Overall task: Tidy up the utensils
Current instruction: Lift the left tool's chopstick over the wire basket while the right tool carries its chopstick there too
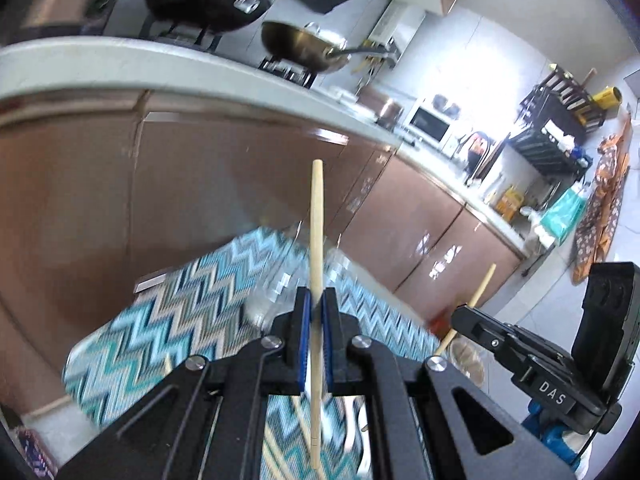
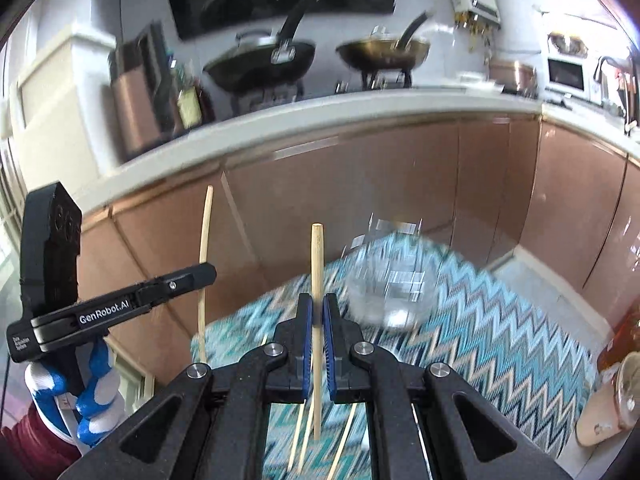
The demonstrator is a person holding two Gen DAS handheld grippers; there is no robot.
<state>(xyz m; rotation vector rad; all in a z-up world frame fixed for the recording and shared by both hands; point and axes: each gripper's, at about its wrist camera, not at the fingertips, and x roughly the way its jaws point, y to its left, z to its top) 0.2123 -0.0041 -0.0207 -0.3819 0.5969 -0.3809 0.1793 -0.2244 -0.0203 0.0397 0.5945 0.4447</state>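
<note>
My left gripper [image 1: 316, 304] is shut on a pale wooden chopstick [image 1: 316, 232] that stands upright between its blue pads. My right gripper [image 2: 316, 308] is shut on a second upright chopstick [image 2: 317, 264]. Each gripper shows in the other's view: the right one [image 1: 464, 316] with its chopstick [image 1: 482, 286] at the right, the left one [image 2: 208, 270] with its chopstick [image 2: 205, 256] at the left. Both are held above a zigzag-patterned teal mat [image 1: 192, 300]. Several more chopsticks [image 2: 304, 440] lie on the mat below. A clear glass [image 2: 386, 292], blurred, stands on the mat [image 2: 500, 328].
Brown cabinet fronts [image 2: 400, 184] under a white counter [image 2: 320, 116] stand behind the mat. Two pans [image 2: 260, 64] sit on the stove. A microwave [image 1: 428, 124] and a dish rack [image 1: 552, 140] stand farther along. A plate [image 2: 628, 388] is at the right edge.
</note>
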